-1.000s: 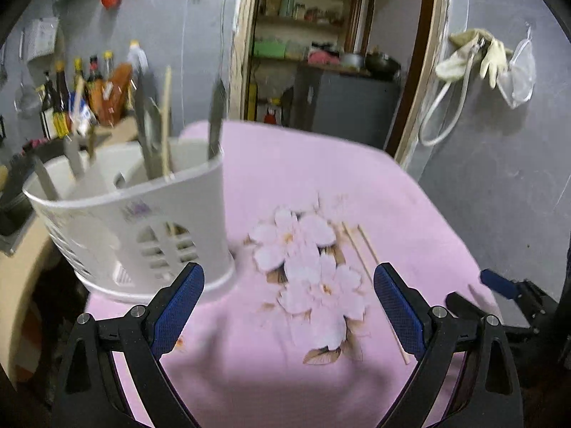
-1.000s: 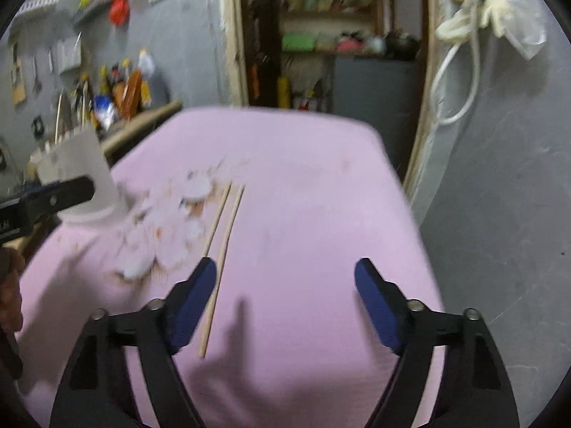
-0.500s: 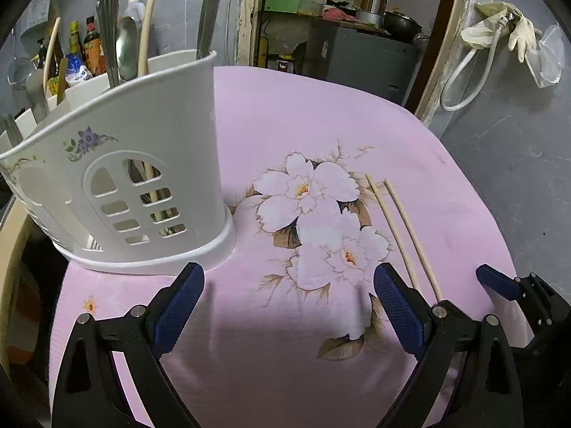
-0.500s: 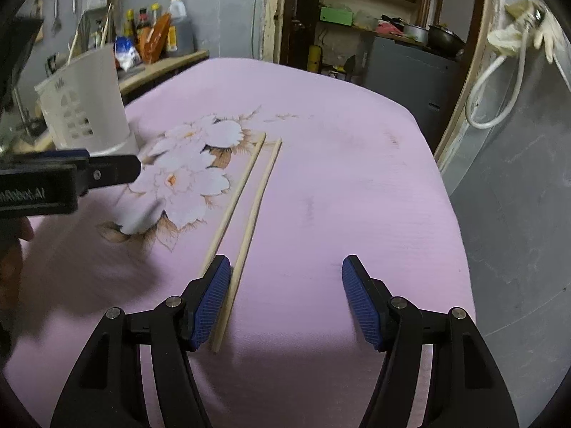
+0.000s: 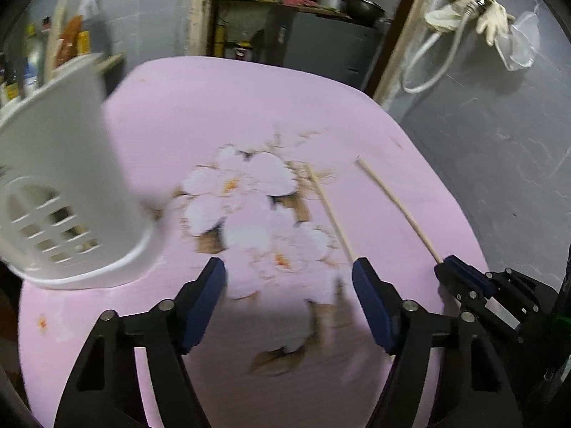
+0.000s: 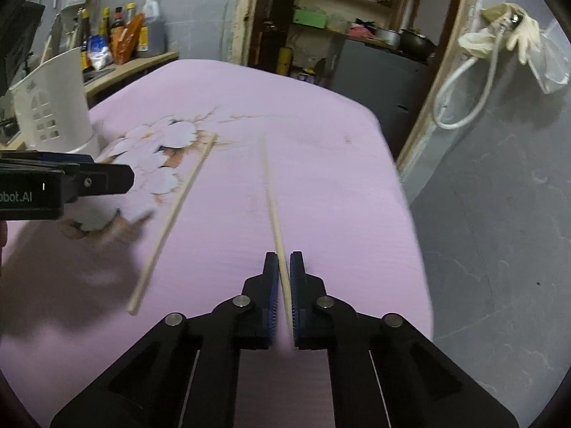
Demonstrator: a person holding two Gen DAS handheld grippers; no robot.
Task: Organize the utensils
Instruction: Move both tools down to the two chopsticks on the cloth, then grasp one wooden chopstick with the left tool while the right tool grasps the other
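Note:
Two wooden chopsticks lie on the pink flowered tablecloth (image 5: 249, 107). My right gripper (image 6: 283, 271) is shut on the near end of the right chopstick (image 6: 271, 192), which points away from me. The left chopstick (image 6: 171, 221) lies loose beside it, angled apart. In the left wrist view my left gripper (image 5: 289, 278) hovers over the flower print with its jaws closing and nothing pressed between the pads. The loose chopstick (image 5: 330, 210) ends just at its right fingertip. The right gripper (image 5: 446, 265) grips the other chopstick (image 5: 396, 203) there. A white slotted utensil holder (image 5: 64, 185) stands at the left.
Bottles (image 6: 121, 35) crowd a counter behind the holder (image 6: 53, 107). The table's right edge drops to grey floor (image 6: 499, 249). Gloves and a hose (image 6: 506, 35) hang on the wall at the right. A doorway with shelves (image 6: 339, 10) is behind the table.
My right gripper has shut on the right chopstick, which has swung away from the other. My left gripper's jaws have narrowed and it has shifted right, toward the loose chopstick.

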